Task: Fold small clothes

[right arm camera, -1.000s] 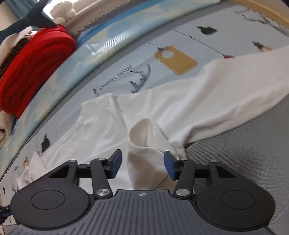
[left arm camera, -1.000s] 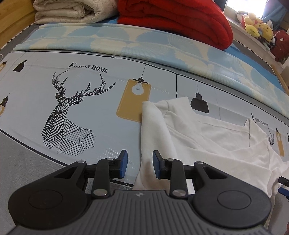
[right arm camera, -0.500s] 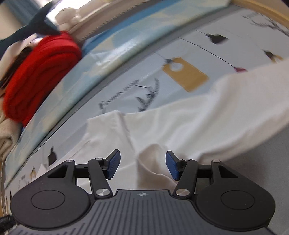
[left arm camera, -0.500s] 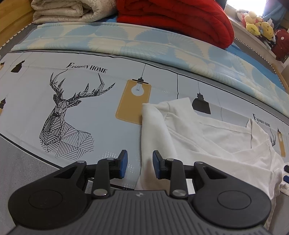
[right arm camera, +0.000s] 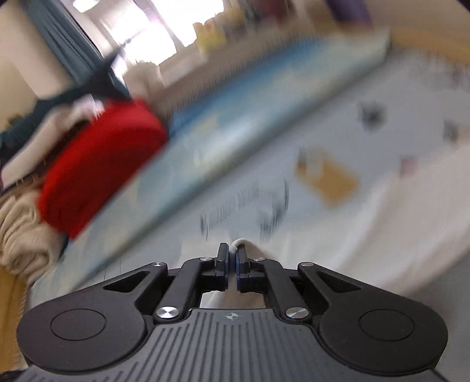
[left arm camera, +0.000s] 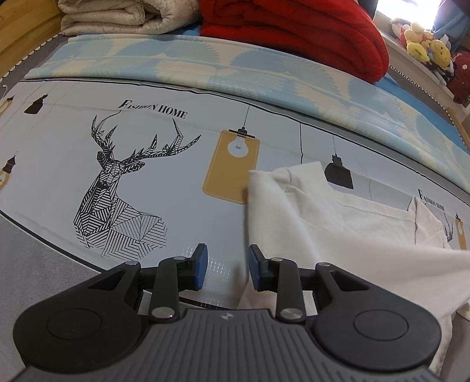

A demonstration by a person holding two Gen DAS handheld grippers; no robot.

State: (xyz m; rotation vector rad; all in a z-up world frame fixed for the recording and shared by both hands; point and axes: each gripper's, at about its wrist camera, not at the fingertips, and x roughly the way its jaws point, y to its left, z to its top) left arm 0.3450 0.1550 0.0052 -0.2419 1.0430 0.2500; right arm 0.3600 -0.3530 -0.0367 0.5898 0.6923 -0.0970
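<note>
Okay, soft floppy white shirt (left arm camera: pixel 337 235), right hand-held gripper (right arm camera: pixel 232 255) pinched on a fold; left hand-held gripper (left arm camera: pixel 227 269) part-open, empty beside its hem.

Daylight is pouring through a bright window (right arm camera: pixel 138 32), with a teal curtain (right arm camera: pixel 61 44) hanging beside it. A printed bedsheet (left arm camera: pixel 164 188) is spreading wide, showing a geometric deer (left arm camera: pixel 117 188) and hanging lamps. A red blanket (left arm camera: pixel 293 32) and a beige quilt (left arm camera: pixel 123 14) are sitting folded at the far side, with plush toys (left arm camera: pixel 423 47) crowding a ledge.
</note>
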